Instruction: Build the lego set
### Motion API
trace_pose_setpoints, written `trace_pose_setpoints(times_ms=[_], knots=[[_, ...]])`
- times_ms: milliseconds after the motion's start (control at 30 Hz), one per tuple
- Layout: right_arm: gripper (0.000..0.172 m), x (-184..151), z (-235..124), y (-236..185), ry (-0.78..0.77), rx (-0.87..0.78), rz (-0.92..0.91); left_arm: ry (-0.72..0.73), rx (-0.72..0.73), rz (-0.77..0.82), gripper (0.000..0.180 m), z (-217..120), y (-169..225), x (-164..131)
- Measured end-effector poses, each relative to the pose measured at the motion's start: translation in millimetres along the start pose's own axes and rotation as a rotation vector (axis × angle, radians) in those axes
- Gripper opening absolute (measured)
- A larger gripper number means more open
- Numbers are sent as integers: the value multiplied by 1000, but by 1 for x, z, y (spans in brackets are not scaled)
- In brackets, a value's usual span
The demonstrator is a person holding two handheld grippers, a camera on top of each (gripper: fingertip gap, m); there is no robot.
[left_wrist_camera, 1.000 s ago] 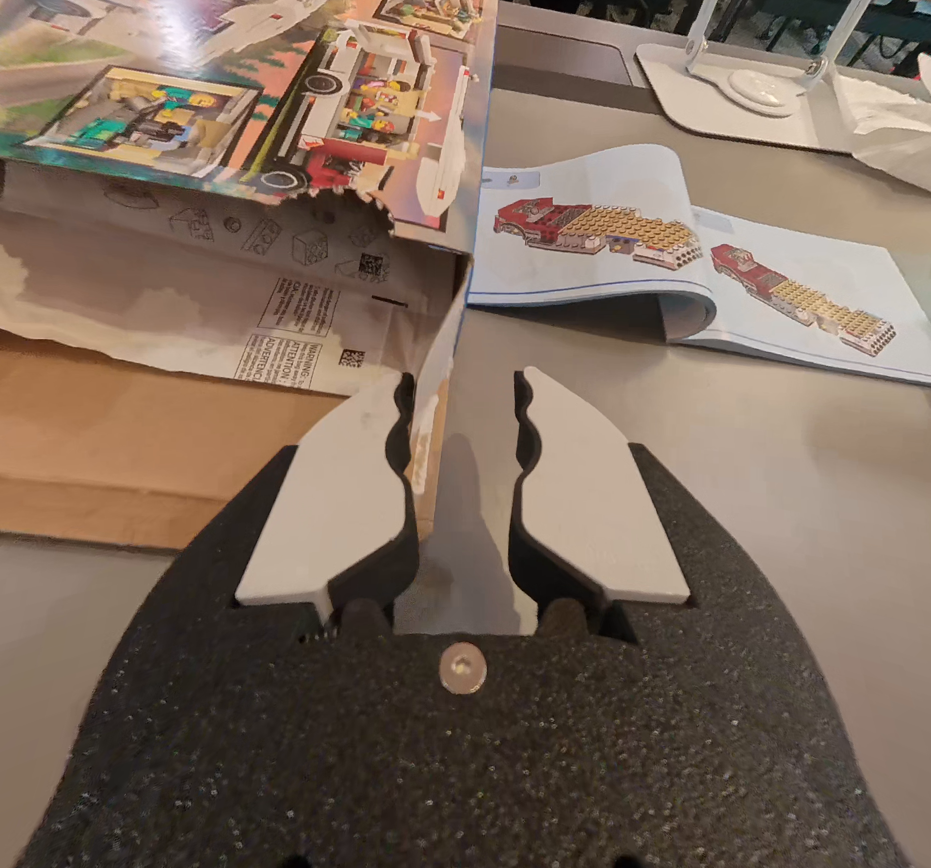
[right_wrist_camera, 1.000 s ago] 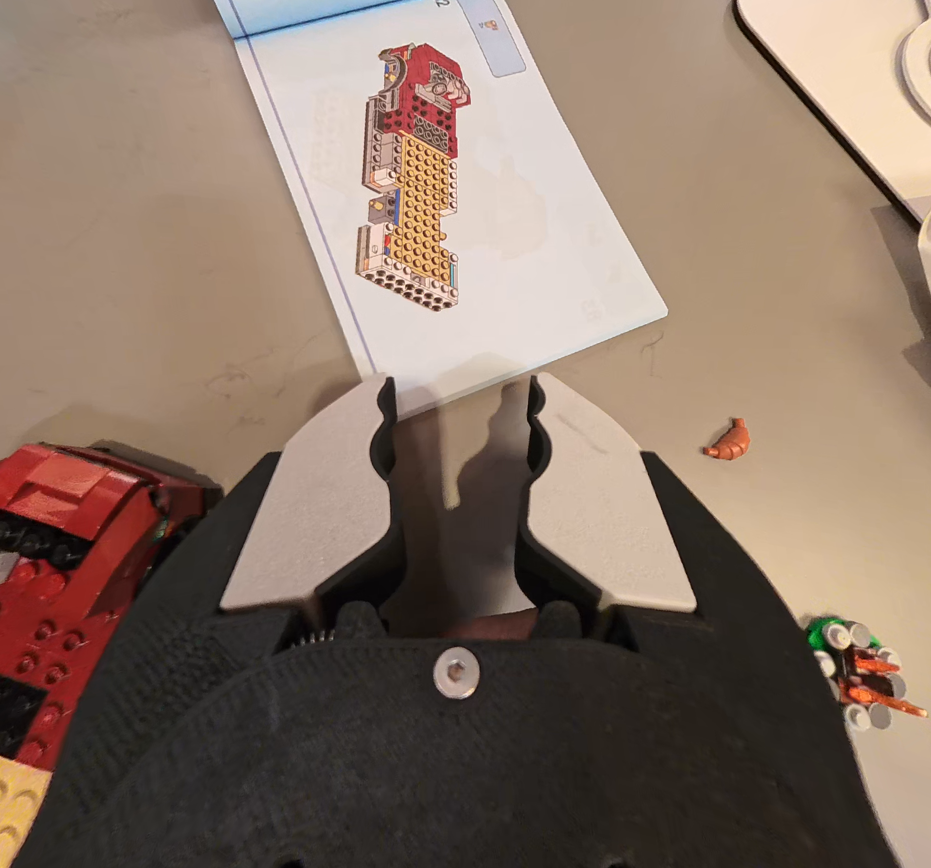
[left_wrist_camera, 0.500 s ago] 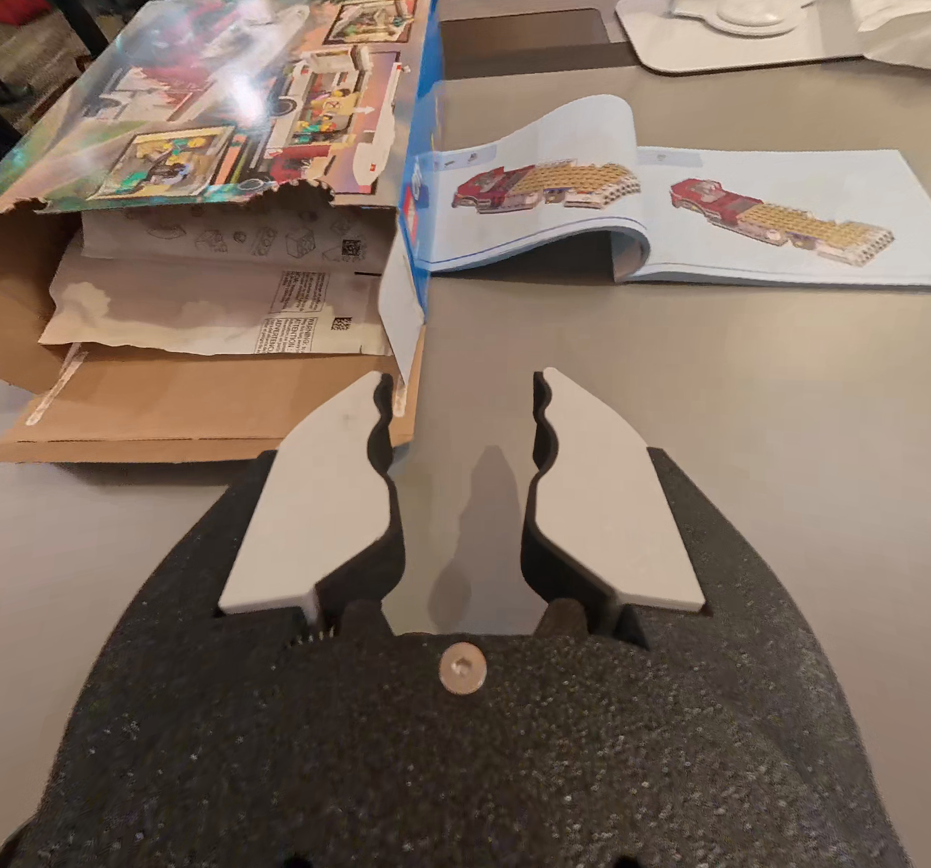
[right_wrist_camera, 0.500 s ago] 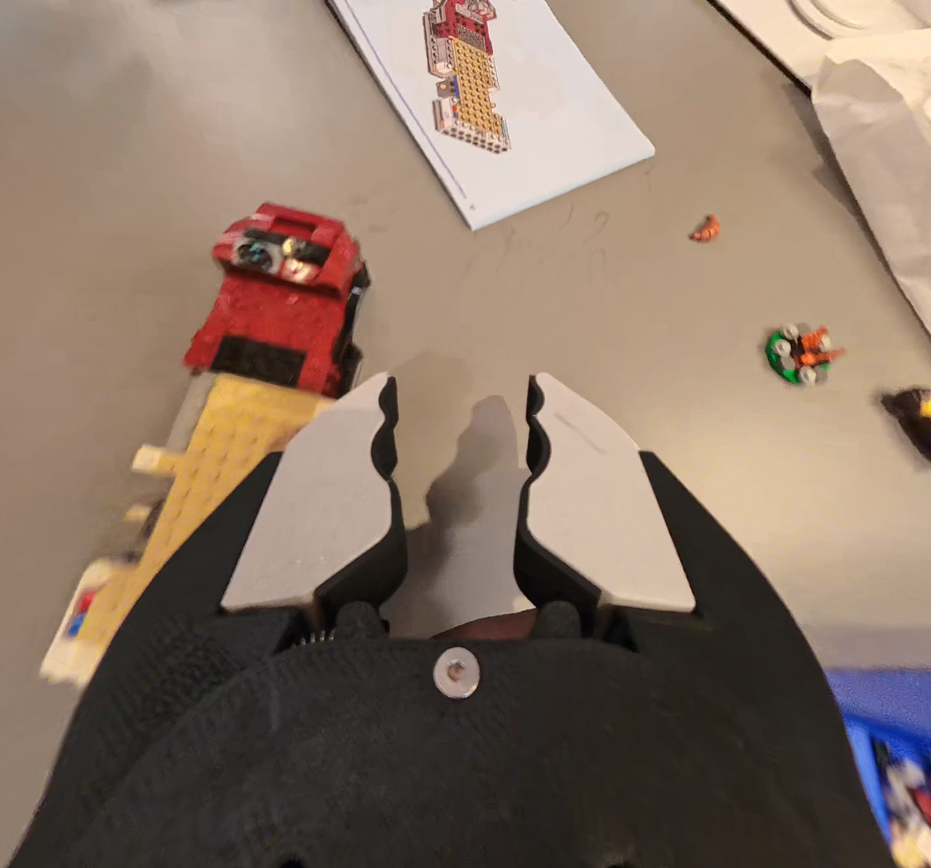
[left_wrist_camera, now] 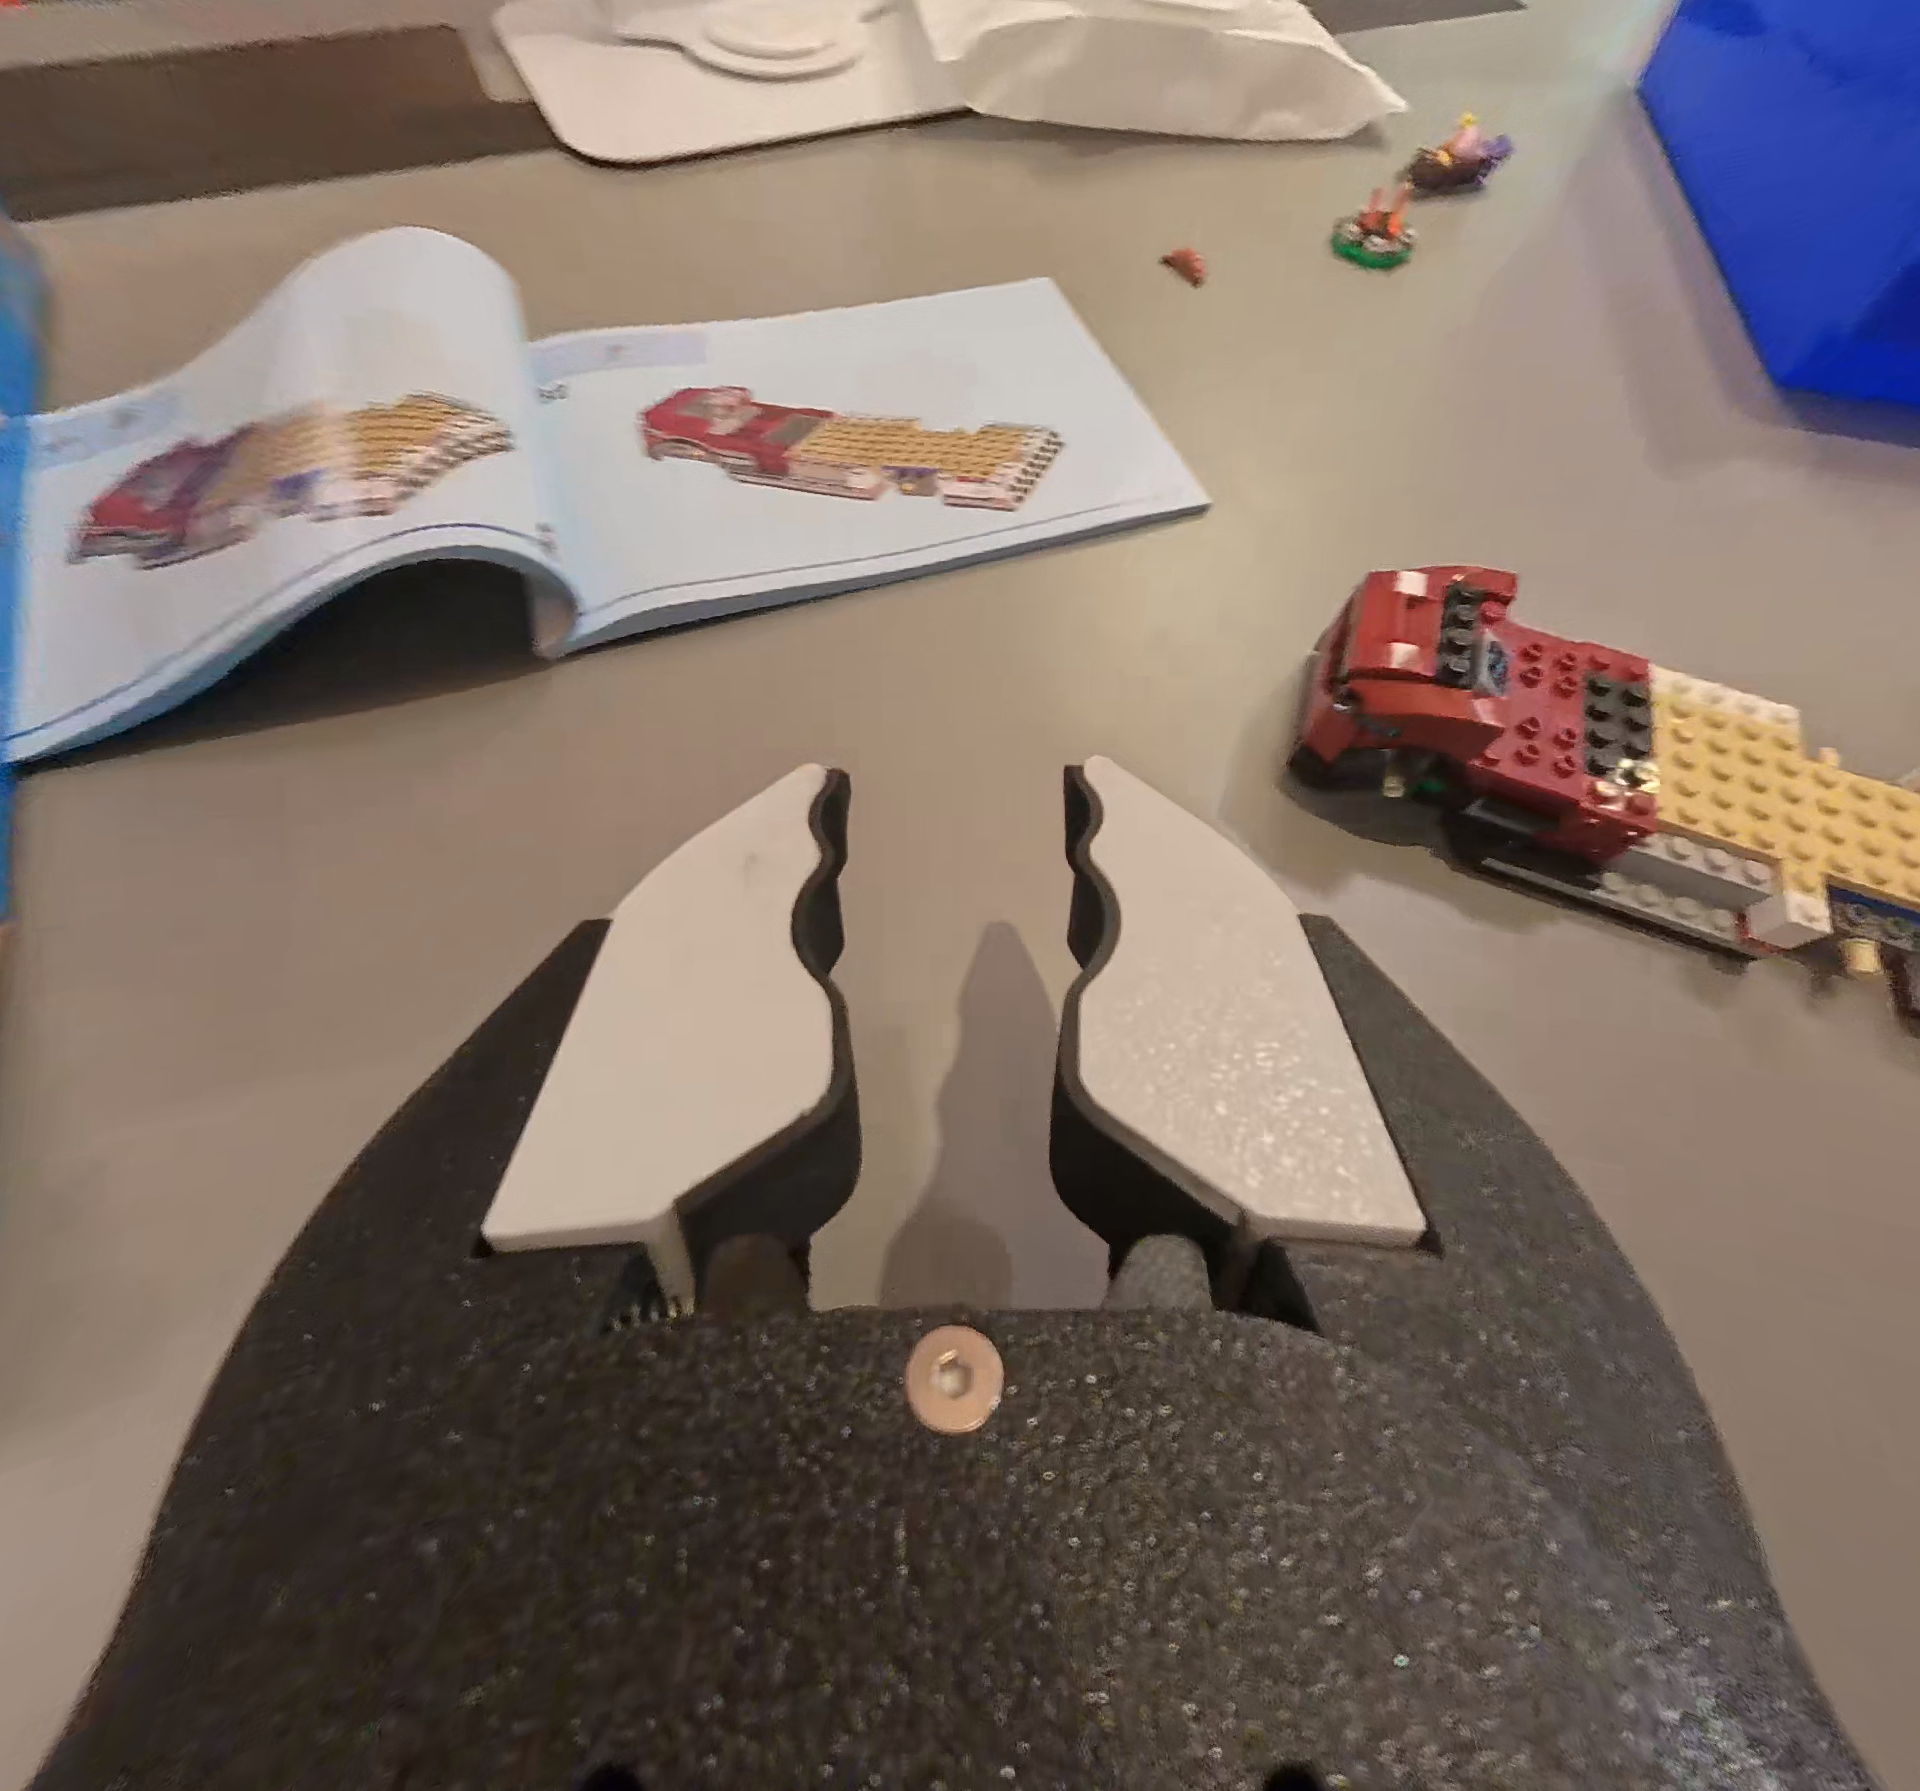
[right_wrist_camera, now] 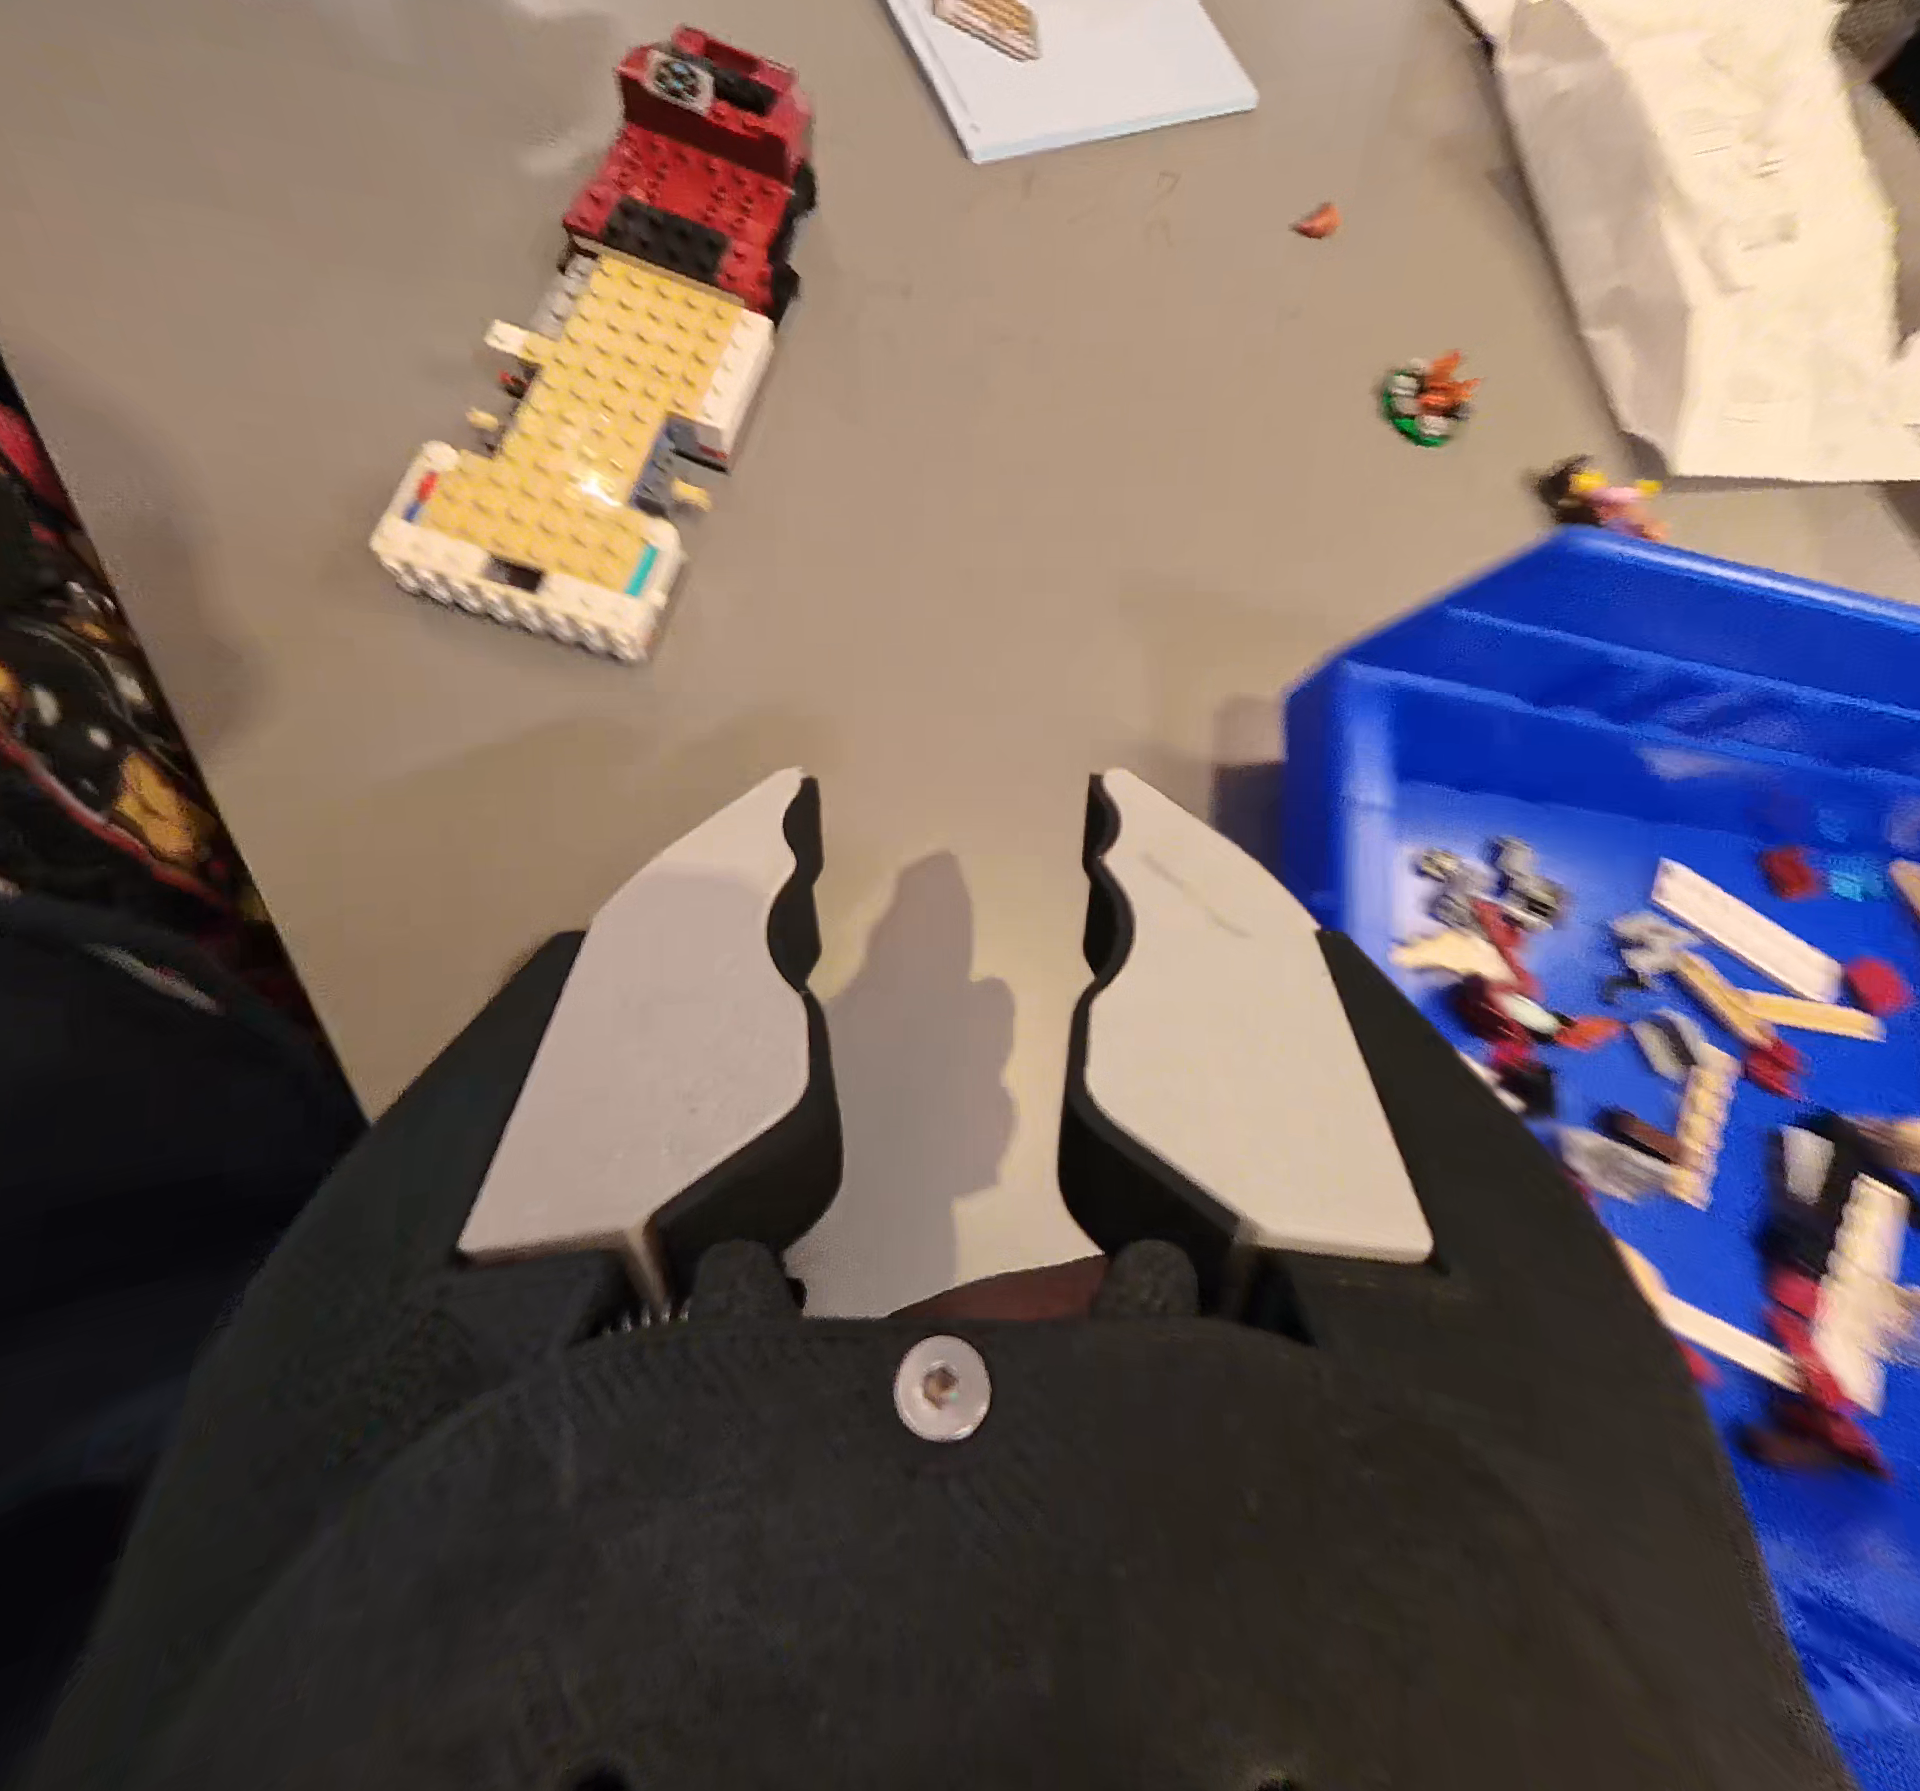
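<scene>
While both tongs hang over the gray bench (left_wrist_camera: 312, 910), neither one grips a thing.
Left tongs (left_wrist_camera: 956, 785): the two fingers stand apart with only bare bench between them. They touch nothing.
Near the left tongs: an open light-blue booklet (left_wrist_camera: 831, 453) lies ahead and to the left, with one page curled up. A red and tan brick truck (left_wrist_camera: 1558, 733) sits on the bench off to the right, apart from the fingers.
Right tongs (right_wrist_camera: 951, 791): the fingers are spread wide with nothing in them, and bare bench shows in the gap.
Near the right tongs: a blue bin (right_wrist_camera: 1558, 702) sits just to the right, with many loose bricks inside. The brick truck (right_wrist_camera: 623, 370) lies ahead and to the left, well apart.
Small things: a little brown piece (right_wrist_camera: 1314, 219), a green round piece (right_wrist_camera: 1429, 401) and a tiny figure (right_wrist_camera: 1600, 489) lie on the bench past the bin.
Far side: crumpled white paper (left_wrist_camera: 1122, 48) lies on a white flat stand (left_wrist_camera: 644, 79).
</scene>
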State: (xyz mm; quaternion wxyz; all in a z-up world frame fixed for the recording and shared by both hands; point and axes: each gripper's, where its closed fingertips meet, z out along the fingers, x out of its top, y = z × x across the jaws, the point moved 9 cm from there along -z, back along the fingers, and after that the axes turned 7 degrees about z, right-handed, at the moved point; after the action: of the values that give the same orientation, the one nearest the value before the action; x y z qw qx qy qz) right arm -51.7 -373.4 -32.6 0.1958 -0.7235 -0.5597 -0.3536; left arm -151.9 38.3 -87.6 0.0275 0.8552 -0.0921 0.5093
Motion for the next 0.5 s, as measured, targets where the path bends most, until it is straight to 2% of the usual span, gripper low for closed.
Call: trace_pose_setpoints(times_ms=[233,367,500], knots=[[45,-17,-56,81,-103,-125,-81,-116,-119,69,40,27,9,5],[42,-27,-64,124,-172,-115,-177,-134,-149,152,38,35,14,8],[39,-30,-57,155,-250,-27,-260,-159,-187,187,39,41,16,9]])
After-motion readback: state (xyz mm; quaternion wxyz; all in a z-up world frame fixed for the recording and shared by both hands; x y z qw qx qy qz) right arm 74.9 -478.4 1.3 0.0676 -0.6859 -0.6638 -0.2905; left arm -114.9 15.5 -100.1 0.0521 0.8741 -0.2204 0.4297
